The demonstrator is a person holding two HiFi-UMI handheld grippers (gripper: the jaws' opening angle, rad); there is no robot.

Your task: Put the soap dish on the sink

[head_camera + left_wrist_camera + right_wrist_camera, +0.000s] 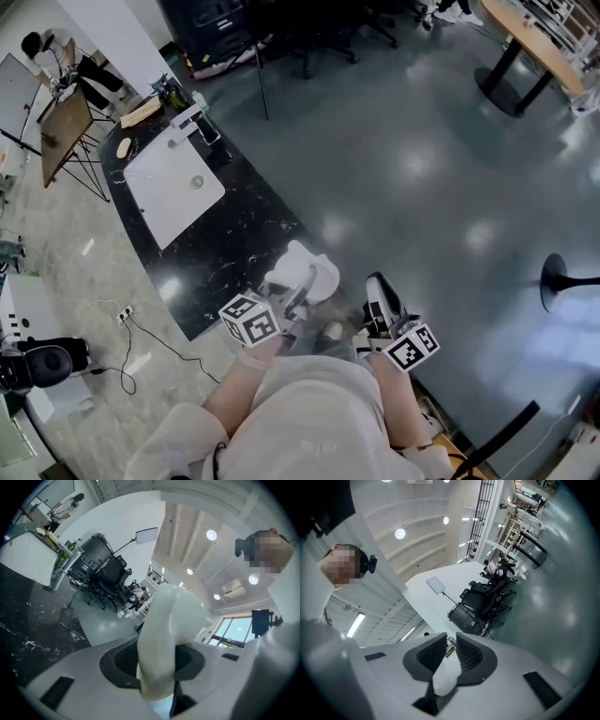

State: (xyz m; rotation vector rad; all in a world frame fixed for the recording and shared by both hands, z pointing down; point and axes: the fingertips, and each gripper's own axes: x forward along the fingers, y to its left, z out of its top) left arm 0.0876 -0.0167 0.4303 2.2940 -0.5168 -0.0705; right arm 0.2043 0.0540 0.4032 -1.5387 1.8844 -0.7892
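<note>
Holding soap dish (305,272) clamped in left claw (298,300); sink (159,202) lies far-left along dark worktop (239,234), left hand nearer; right claw (379,289) narrowly parted, empty.

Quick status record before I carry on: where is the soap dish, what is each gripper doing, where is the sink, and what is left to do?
soap dish: white, held off the surface by the near end of the counter
left gripper: shut on soap dish
right gripper: jaws a narrow gap apart, nothing between them
sink: white basin set in the black counter, farther along from the dish
task state: dish not yet on the sink
</note>
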